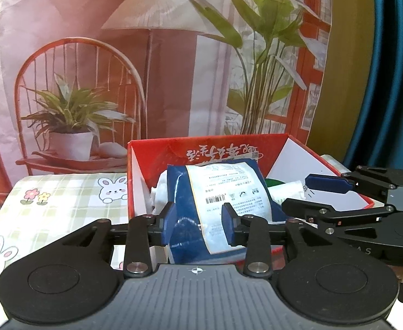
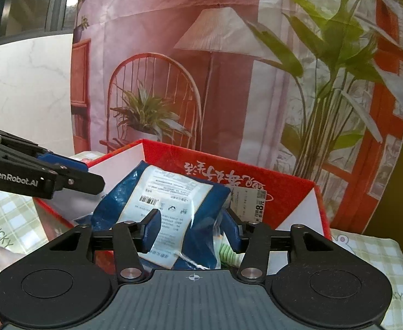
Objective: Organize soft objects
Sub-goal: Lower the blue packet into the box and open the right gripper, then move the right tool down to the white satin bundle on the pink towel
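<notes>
A blue soft pack with a white label [image 1: 215, 200] stands in the red box [image 1: 217, 148]. My left gripper [image 1: 198, 220] is open with its blue pads on either side of the pack's near end. My right gripper [image 2: 191, 227] is also open around the same pack [image 2: 168, 200] from the other side. The right gripper shows at the right of the left wrist view [image 1: 338, 192], the left gripper at the left of the right wrist view [image 2: 72, 174]. White cloth [image 1: 160, 189] and a green-and-white item [image 2: 227, 253] lie beside the pack in the box.
The box [image 2: 283, 192] sits on a checked tablecloth with bunnies [image 1: 64, 200]. A printed backdrop with chair, lamp and plants hangs behind [image 1: 152, 68]. A blue curtain [image 1: 388, 68] is at the right, a white marble wall [image 2: 25, 82] at the left.
</notes>
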The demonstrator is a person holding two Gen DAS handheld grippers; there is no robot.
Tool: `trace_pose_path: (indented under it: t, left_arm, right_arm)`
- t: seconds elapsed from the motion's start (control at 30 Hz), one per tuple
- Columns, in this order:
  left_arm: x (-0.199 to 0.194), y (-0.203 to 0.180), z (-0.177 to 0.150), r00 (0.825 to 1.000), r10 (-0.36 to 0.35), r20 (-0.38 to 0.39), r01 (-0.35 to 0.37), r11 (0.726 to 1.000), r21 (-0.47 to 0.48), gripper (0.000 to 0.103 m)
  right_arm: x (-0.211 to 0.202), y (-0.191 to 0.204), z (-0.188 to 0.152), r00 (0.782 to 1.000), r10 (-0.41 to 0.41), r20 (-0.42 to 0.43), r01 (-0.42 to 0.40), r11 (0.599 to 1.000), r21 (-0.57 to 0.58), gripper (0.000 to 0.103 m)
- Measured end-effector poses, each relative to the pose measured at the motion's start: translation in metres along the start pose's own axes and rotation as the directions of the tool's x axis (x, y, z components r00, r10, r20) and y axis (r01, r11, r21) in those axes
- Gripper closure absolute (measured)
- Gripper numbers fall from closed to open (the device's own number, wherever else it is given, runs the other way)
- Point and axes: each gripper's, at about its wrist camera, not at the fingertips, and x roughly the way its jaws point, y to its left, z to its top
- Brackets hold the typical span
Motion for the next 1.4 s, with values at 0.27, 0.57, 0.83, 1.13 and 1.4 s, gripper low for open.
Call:
trace_pose_path:
  t: [0.27, 0.57, 0.83, 1.13, 1.4]
  left_arm:
    - [-0.035, -0.008, -0.018, 0.999, 0.028, 0.030, -0.027, 0.999, -0.047, 0.064]
    - [-0.073, -0.019, -0.056, 0.999, 0.013, 0.041, -0.008, 0.994, -0.107, 0.064]
    - [-0.083, -0.023, -0.096, 1.000, 0.012, -0.025, -0.016, 0.992, -0.129, 0.064]
    - [-0.066, -0.033, -0.137, 0.989, 0.013, -0.145, -0.031, 0.992, -0.120, 0.053]
    - [-0.052, -0.030, -0.150, 0.980, 0.031, -0.195, -0.055, 0.991, -0.123, 0.034]
  right_arm:
    - [-0.032, -0.002, -0.014, 1.000, -0.007, 0.026, 0.006, 1.000, 0.028, 0.056]
    - [-0.081, -0.006, -0.035, 0.997, -0.013, 0.076, 0.006, 0.996, 0.087, 0.056]
    - [-0.116, -0.006, -0.072, 0.995, -0.050, 0.083, 0.038, 0.988, 0.147, 0.054]
    - [-0.116, 0.005, -0.131, 0.992, -0.105, -0.065, 0.117, 0.967, 0.226, 0.019]
    - [-0.099, 0.015, -0.152, 0.980, -0.118, -0.162, 0.152, 0.965, 0.215, 0.001]
